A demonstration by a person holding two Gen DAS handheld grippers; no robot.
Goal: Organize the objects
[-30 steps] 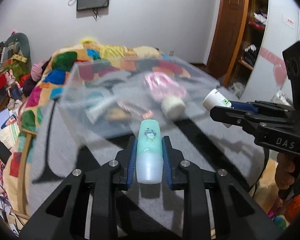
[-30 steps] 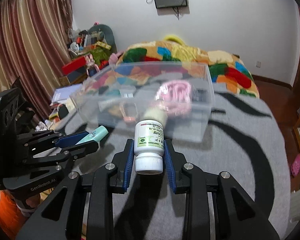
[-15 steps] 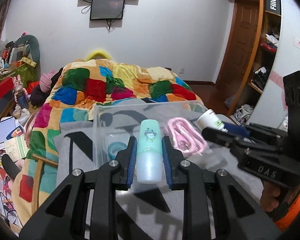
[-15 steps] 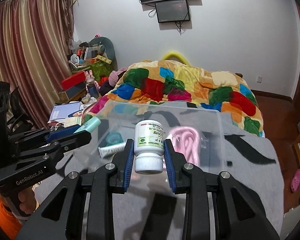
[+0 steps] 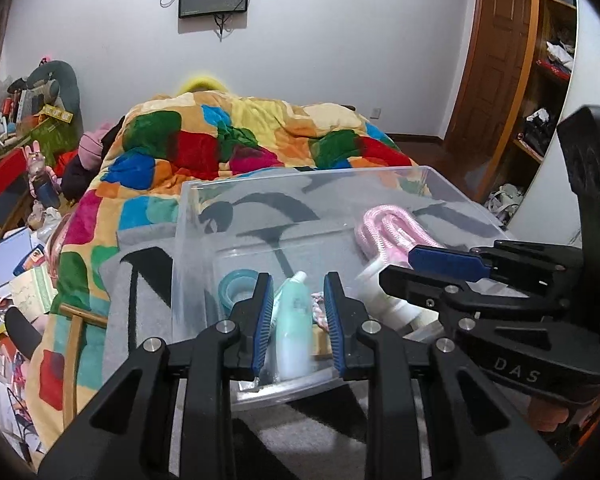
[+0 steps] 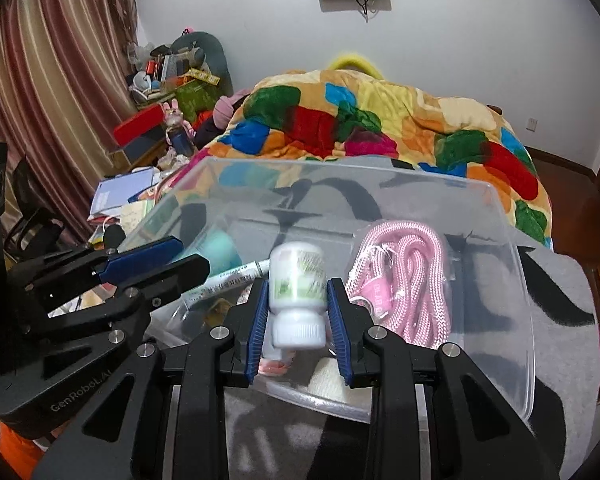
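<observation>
Blue-padded jaws of the left gripper [image 5: 296, 322] and right gripper [image 6: 298, 322] now stand apart; half a second ago they clamped the mint bottle [image 5: 294, 324] and white pill bottle [image 6: 298, 296], which appear blurred, dropping into the clear bin [image 6: 512, 248]. Beyond both bottles, inside the bin, lie a marker [image 6: 236, 274], a tape roll [image 5: 236, 286] and a pink rope [image 6: 404, 280]. Judged so, both releases are done, and each gripper is free for another item.
</observation>
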